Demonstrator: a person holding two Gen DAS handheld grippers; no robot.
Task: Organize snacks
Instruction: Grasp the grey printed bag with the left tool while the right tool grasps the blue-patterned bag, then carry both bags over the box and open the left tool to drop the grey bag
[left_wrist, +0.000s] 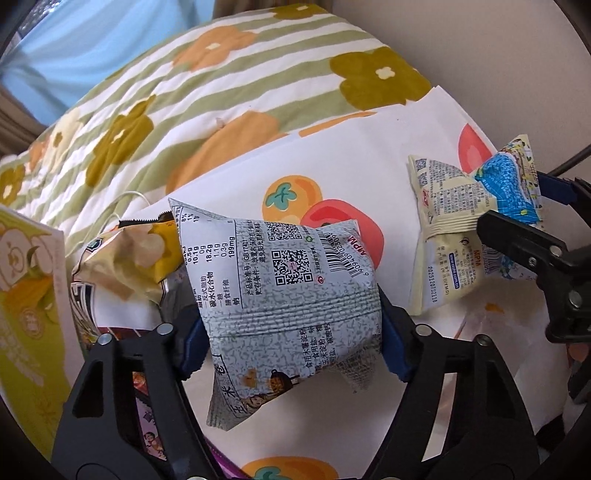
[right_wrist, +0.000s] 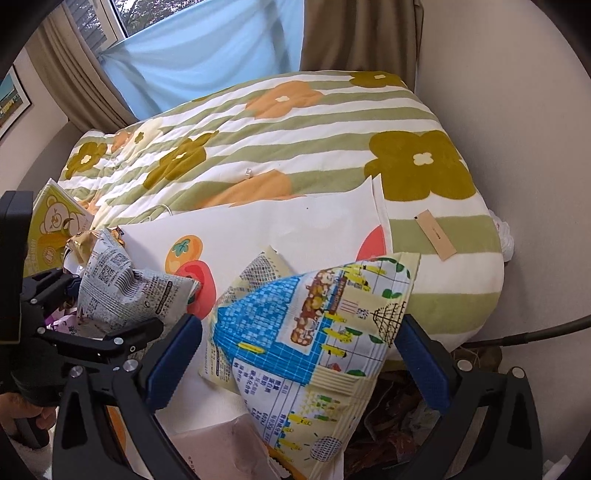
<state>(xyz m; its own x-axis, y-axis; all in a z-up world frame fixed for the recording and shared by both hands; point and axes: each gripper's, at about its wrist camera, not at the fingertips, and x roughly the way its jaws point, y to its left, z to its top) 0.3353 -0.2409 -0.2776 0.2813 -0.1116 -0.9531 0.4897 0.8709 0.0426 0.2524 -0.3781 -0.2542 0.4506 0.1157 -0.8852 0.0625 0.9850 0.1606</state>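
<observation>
My left gripper (left_wrist: 288, 332) is shut on a grey snack packet (left_wrist: 284, 280) with QR codes and a barcode, held above the white fruit-print sheet (left_wrist: 369, 155). My right gripper (right_wrist: 299, 343) is shut on a cream and blue snack packet (right_wrist: 306, 332). That packet also shows in the left wrist view (left_wrist: 469, 221), at the right, pinched by the right gripper (left_wrist: 513, 206). The left gripper (right_wrist: 110, 314) and its grey packet (right_wrist: 125, 291) show at the left of the right wrist view.
A yellow bear-print box (left_wrist: 26, 295) stands at the left, with a pile of other snack packets (left_wrist: 125, 266) beside it. A green-striped flower quilt (right_wrist: 258, 147) covers the bed behind. A wall is at the right, curtains (right_wrist: 192, 55) at the back.
</observation>
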